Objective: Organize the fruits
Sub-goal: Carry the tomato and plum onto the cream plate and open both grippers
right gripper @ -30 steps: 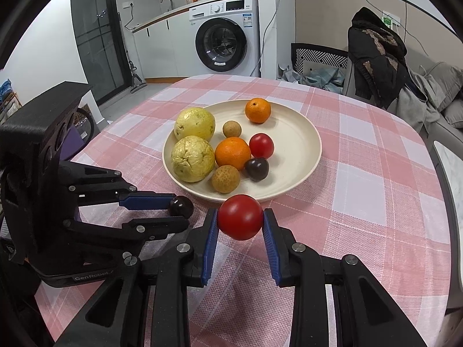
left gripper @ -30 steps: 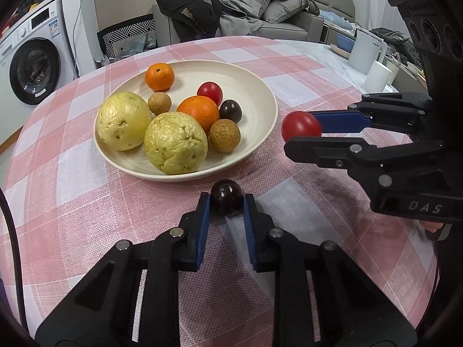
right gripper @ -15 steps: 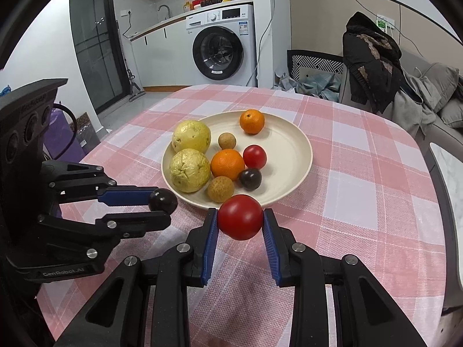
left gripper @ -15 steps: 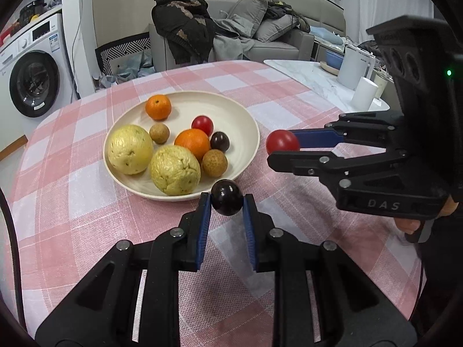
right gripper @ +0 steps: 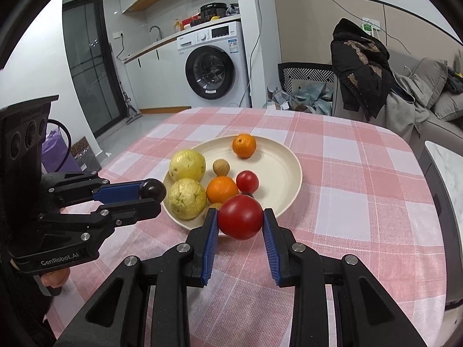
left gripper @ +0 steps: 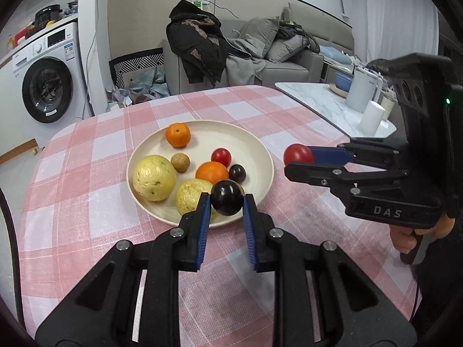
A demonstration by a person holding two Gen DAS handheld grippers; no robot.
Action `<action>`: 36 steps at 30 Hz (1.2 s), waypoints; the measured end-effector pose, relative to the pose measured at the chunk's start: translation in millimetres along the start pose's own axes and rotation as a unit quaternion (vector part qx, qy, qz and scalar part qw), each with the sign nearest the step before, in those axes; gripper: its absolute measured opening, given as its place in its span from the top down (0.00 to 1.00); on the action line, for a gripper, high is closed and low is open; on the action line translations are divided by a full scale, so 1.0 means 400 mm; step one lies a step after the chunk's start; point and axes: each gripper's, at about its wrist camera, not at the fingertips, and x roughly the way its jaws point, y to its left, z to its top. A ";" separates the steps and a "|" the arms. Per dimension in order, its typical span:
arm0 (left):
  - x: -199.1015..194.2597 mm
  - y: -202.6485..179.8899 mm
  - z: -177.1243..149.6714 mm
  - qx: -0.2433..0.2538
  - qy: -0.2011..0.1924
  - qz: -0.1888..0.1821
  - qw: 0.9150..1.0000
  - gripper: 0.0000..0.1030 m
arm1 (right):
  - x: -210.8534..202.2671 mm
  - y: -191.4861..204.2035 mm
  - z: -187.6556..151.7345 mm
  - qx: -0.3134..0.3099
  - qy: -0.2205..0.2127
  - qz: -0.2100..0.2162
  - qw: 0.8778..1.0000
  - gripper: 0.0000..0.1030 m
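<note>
While both tools hover near the plate (left gripper: pixel 262 156), each carries one small fruit.
Left tool (left gripper: pixel 225 202) is clamped on a dark plum (left gripper: pixel 227 201) above the near rim; right tool (right gripper: pixel 239 217) pinches a red tomato (right gripper: pixel 240 216) beside it, likely bound for matching fruits inside.

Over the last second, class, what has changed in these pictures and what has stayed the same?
The left gripper has lifted its dark plum off the tablecloth and now holds it near the plate's rim. The right gripper barely moved, jaws still clamped on the red tomato. The fruit on the plate lies as before.
</note>
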 end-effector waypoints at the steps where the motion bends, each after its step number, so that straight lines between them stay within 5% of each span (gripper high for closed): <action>1: -0.001 0.004 0.004 -0.002 -0.002 0.002 1.000 0.81 | -0.004 0.000 0.004 0.001 -0.005 -0.001 1.000 0.69; 23: 0.062 0.094 0.111 -0.039 -0.037 0.045 0.998 0.81 | 0.074 -0.056 0.083 0.055 -0.020 -0.024 0.998 0.69; 36: 0.184 0.102 0.104 -0.026 -0.012 0.056 0.998 0.81 | 0.128 -0.071 0.053 0.065 0.001 -0.028 0.997 0.69</action>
